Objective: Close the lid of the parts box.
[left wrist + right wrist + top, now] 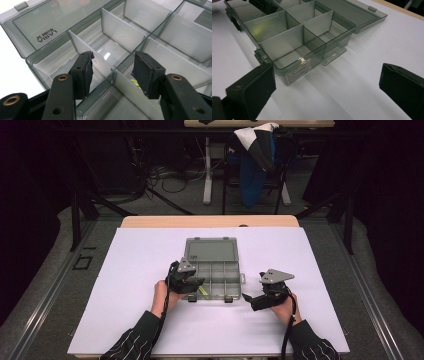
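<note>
Organizer box (212, 270) | left gripper (112, 72) astride divider | right gripper (324, 87) beside edge

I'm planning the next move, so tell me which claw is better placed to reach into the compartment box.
Left. The left claw already hangs over the open compartment box, its jaws straddling a divider with a yellow-green item just below. The right claw sits on the table beside the box, jaws wide open.

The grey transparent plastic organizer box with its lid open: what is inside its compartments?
Inside the grey transparent plastic organizer box, one small yellow-green object lies in a near-left compartment, partly covered by the left gripper. The other compartments that show look empty.
</note>
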Available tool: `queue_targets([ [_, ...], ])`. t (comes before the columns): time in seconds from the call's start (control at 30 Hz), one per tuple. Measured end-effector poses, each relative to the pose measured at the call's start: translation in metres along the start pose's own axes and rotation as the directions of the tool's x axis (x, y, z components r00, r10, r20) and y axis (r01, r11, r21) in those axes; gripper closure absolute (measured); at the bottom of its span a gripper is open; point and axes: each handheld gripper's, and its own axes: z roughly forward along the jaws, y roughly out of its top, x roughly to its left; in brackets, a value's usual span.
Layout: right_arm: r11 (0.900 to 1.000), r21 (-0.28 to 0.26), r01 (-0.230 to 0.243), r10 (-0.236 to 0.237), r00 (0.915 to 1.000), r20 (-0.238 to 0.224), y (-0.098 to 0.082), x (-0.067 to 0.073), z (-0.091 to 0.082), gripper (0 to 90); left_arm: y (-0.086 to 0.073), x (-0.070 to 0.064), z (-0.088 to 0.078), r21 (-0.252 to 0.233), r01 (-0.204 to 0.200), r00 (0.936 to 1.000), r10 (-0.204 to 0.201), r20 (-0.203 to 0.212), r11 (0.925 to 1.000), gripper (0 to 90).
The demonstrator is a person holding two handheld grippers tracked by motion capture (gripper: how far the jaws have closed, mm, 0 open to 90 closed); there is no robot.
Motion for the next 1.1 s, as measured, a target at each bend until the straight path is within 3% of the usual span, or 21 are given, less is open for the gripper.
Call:
queue_targets([
  [0.3,1.000,0.005,-0.004,0.004,1.0000,-0.006,0.007,-0.002,0.010,0.5,0.000,-0.002,-0.001,-0.001,0.001,0.9999,-0.001,-0.012,1.0000,53.0],
  [0.47,0.999,0.005,-0.032,0.032,0.9995,-0.004,0.010,-0.009,0.013,0.0,0.000,-0.003,-0.002,0.002,-0.004,0.9998,0.004,-0.017,1.0000,53.5],
  [0.73,0.999,-0.019,-0.049,0.050,0.9977,0.046,0.019,-0.020,0.017,0.0,-0.001,-0.003,-0.002,0.001,-0.003,0.9998,0.003,-0.021,1.0000,53.8],
  [0.97,0.997,-0.040,-0.069,0.071,0.9959,0.056,0.031,-0.030,0.023,0.0,-0.001,-0.003,-0.002,-0.001,0.003,0.9999,-0.003,-0.016,1.0000,53.9],
  [1.1,0.997,-0.026,-0.077,0.078,0.9954,0.055,0.035,-0.035,0.030,0.0,-0.001,-0.003,-0.002,-0.001,0.003,0.9998,-0.003,-0.018,1.0000,53.9],
])
